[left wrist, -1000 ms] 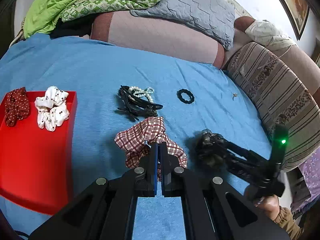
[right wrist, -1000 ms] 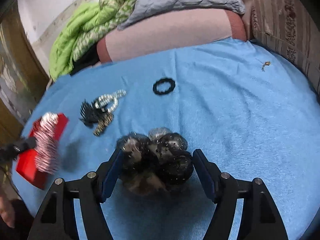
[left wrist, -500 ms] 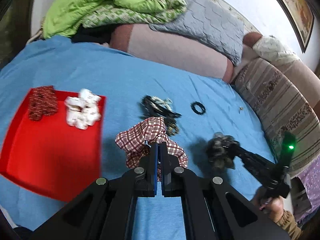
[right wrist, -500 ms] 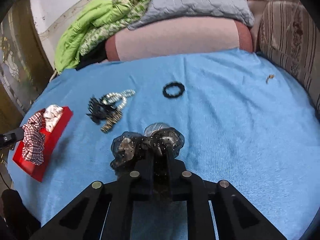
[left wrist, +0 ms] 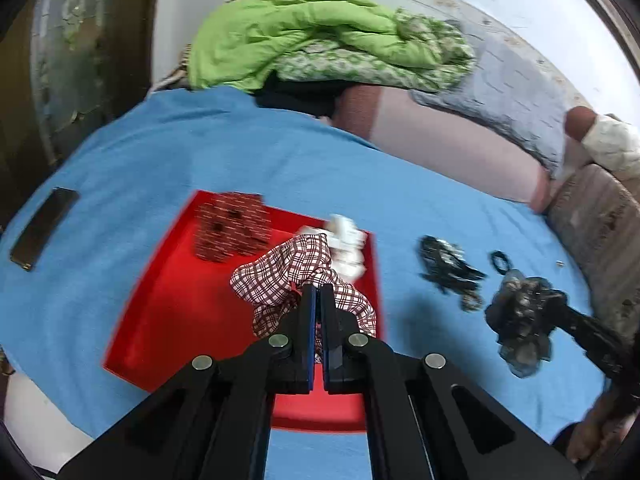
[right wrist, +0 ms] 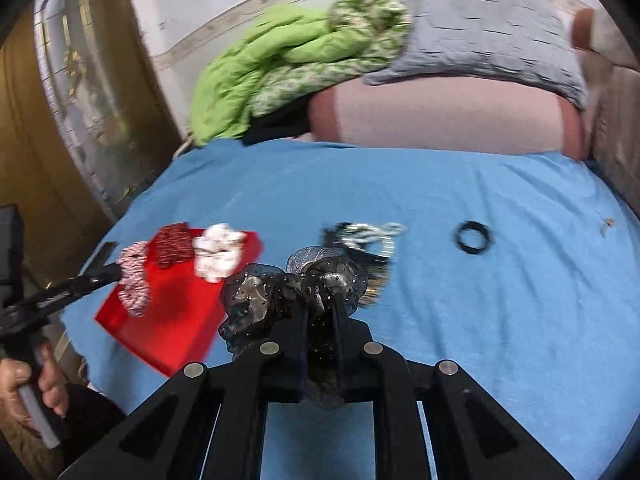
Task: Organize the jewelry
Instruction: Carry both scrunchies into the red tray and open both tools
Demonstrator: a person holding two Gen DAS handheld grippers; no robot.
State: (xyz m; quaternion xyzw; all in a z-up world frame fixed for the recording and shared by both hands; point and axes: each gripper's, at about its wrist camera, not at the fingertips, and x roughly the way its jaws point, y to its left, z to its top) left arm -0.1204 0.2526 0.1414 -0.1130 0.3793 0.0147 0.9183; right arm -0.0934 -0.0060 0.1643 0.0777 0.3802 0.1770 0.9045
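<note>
Left gripper (left wrist: 316, 294): jaws pinching plaid scrunchie (left wrist: 296, 276), held above red tray (left wrist: 168, 320) near its right edge. Right gripper (right wrist: 320, 312): jaws clamped on black mesh scrunchie (right wrist: 280, 292), above blue bedspread (right wrist: 480, 300).

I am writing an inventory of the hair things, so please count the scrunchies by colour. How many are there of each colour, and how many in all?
dark red scrunchie: 1
white scrunchie: 1
red-and-white plaid scrunchie: 1
black sheer scrunchie: 1
Total: 4
</note>
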